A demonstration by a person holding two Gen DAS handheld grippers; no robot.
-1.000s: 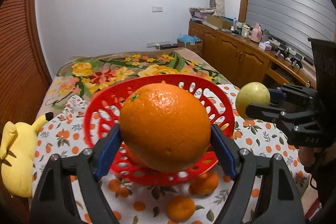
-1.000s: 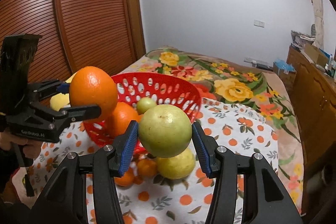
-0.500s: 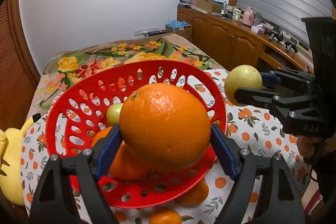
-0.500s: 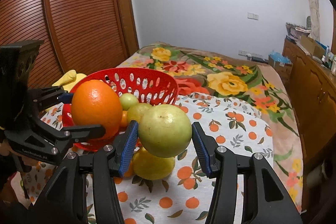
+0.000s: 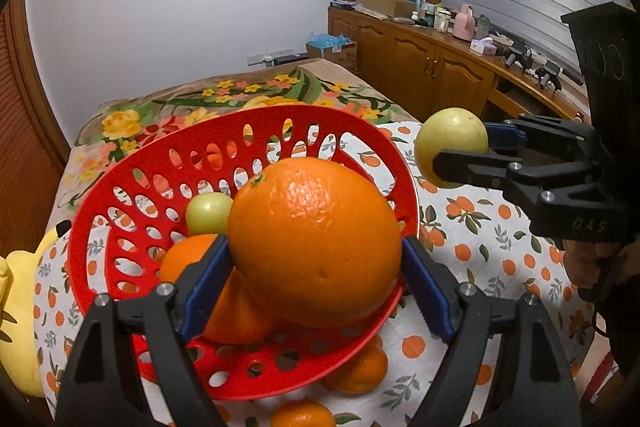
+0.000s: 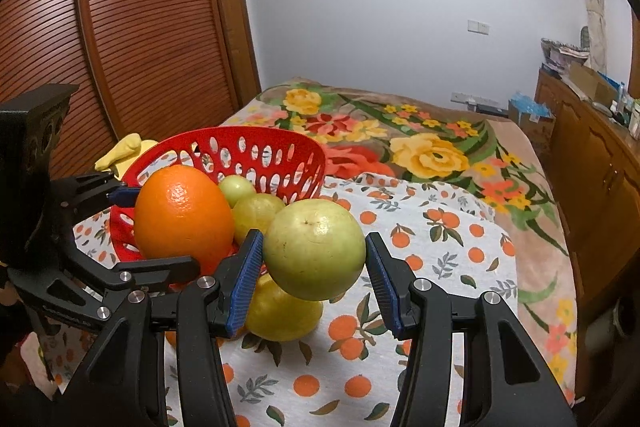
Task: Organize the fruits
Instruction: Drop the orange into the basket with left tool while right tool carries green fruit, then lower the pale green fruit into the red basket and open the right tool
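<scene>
The orange [image 5: 316, 241] is clamped in the left claw [image 5: 316, 291] over the red basket [image 5: 132, 259]; lower it beside the fruit inside before opening. The right claw [image 6: 314, 275] grips a green fruit [image 6: 314, 249] outside the rim, so it should wait

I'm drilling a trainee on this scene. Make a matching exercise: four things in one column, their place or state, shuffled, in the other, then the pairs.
Things:
1. big orange
2. large green fruit
3. small green fruit
4. yellow fruit

Places:
A. lying in the red basket
B. gripped by the right gripper
C. on the patterned cloth, outside the basket
D. gripped by the left gripper

Pairs: 1-D, 2-B, 3-A, 4-C
</scene>
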